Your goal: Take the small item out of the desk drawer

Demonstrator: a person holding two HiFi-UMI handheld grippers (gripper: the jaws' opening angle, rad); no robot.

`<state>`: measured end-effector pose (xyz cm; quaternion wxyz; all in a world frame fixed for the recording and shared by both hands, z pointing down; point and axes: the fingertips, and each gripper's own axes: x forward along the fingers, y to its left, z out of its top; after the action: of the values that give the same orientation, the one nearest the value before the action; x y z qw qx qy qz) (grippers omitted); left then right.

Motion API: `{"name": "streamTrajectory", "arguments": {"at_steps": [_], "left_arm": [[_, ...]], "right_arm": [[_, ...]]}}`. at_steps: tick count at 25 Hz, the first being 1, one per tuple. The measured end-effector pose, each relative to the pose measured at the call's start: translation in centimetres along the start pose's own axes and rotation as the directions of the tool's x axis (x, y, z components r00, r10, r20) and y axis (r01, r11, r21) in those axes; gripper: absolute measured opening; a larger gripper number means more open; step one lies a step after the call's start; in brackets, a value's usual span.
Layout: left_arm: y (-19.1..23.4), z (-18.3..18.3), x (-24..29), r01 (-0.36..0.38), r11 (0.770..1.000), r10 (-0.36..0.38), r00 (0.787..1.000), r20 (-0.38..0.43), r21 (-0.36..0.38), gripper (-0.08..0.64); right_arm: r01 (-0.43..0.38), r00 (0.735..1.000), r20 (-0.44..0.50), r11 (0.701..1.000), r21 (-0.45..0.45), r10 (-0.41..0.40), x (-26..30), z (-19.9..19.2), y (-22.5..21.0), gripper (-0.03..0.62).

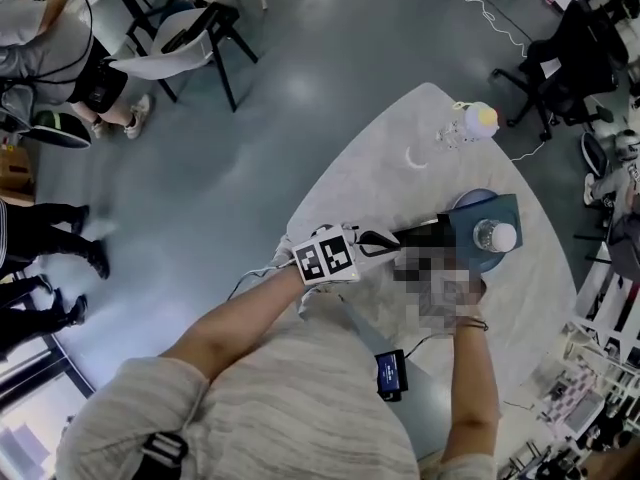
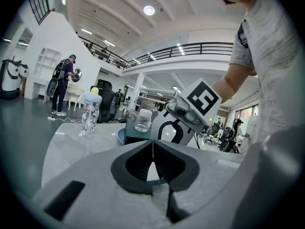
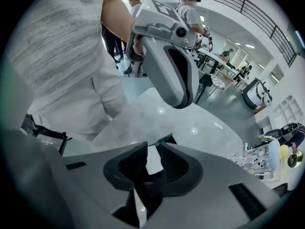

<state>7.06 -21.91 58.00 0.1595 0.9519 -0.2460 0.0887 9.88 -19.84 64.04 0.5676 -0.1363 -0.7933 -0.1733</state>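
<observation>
While the left gripper (image 2: 153,147) flanks the teal box (image 1: 520,213), tabletop (image 1: 380,183) spreads beyond.

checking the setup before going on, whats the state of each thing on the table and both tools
left tool: shut, nothing in it
right tool: slightly open, nothing between its jaws
small jar: upright on the teal box, white cap on
teal box: on the table, can't tell whether a drawer is open
patterned bottle: upright at the far end, yellow lid on
</observation>
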Motion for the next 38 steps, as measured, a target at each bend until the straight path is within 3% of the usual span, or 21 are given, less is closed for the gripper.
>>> {"name": "streamTrajectory", "arguments": {"at_steps": [9,16,38], "left_arm": [[1.0,-0.9,-0.8,-0.003,1.000,0.003,1.000,0.000,-0.031,0.017],[1.3,-1.2,-1.1,-0.002,0.999,0.002,1.000,-0.005,-0.044,0.018],[1.9,-0.8,-0.6,0.012,0.999,-0.012,1.000,-0.018,-0.032,0.017]], "right_arm": [[-0.132,0.985,-0.122,0.986,-0.105,0.119,3.5,-1.8,0.8,0.141],[-0.194,0.962,-0.233,0.953,-0.233,0.139,5.2,-2.9,1.2,0.186],[-0.234,0.941,-0.309,0.924,-0.304,0.137,8.1,-4.4,1.6,0.178]]}}
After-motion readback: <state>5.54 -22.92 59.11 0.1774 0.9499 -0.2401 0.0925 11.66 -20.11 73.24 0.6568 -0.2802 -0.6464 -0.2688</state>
